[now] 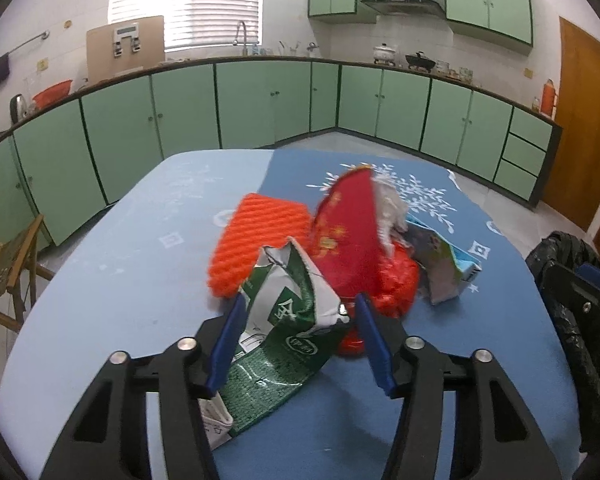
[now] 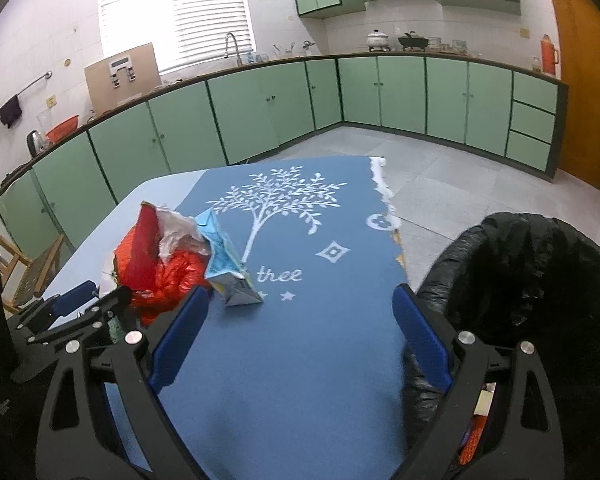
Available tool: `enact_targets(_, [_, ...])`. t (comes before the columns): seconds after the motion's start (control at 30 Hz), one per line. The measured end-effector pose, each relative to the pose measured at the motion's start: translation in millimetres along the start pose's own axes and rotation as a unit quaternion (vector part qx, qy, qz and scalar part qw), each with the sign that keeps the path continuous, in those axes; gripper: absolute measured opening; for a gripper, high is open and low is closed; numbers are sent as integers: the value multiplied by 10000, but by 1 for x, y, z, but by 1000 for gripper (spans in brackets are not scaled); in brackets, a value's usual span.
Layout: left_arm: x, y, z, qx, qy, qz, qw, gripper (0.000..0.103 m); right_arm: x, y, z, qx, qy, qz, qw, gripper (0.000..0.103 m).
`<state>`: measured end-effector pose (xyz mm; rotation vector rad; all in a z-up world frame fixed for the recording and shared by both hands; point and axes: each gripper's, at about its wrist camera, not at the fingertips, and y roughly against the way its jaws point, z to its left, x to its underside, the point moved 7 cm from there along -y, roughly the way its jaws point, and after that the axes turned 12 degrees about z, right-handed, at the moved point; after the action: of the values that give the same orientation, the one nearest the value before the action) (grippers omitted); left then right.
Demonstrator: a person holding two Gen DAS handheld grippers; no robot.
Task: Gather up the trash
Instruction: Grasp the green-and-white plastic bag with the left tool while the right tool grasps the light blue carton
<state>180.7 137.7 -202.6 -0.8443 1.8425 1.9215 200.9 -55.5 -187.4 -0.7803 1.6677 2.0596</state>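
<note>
Pick-up step: left gripper [image 1: 300, 340], jaws spread around green carton [image 1: 284, 320]; right gripper [image 2: 300, 340], jaws spread, empty, beside black bin bag [image 2: 532, 280]; next: pinch, carry there.

1. The crumpled green and white carton [image 1: 284, 320] lies on the blue cloth-covered table [image 1: 112, 264], between the fingers of the left gripper [image 1: 300, 344].
2. Behind it stand the orange ridged sponge [image 1: 256, 240] and the red foil wrapper [image 1: 352, 236].
3. The small light-blue carton [image 1: 444, 264] lies right of the wrapper.
4. The black-lined trash bin [image 2: 540, 280] stands beside the table's right edge.

Home kitchen: green cabinets [image 1: 260, 100], range hood [image 1: 400, 0]
</note>
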Motion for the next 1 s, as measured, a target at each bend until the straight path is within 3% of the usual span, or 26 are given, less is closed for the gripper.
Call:
enact_targets(0.13, [0, -1, 14, 47, 130, 31, 9999, 39, -1, -8, 15, -120, 114, 49, 9999, 90])
enact_targets(0.27, [-2, -5, 23, 35, 236, 36, 9997, 39, -4, -19, 29, -194, 251, 119, 9994, 84])
enact_targets(0.6, [-4, -6, 37, 23, 397, -57, 9992, 38, -17, -52, 39, -57, 393, 357, 9986, 80])
enact_targets(1.0, [-10, -14, 41, -95, 340, -68, 9994, 38, -26, -86, 39, -100, 398, 696, 9967, 60])
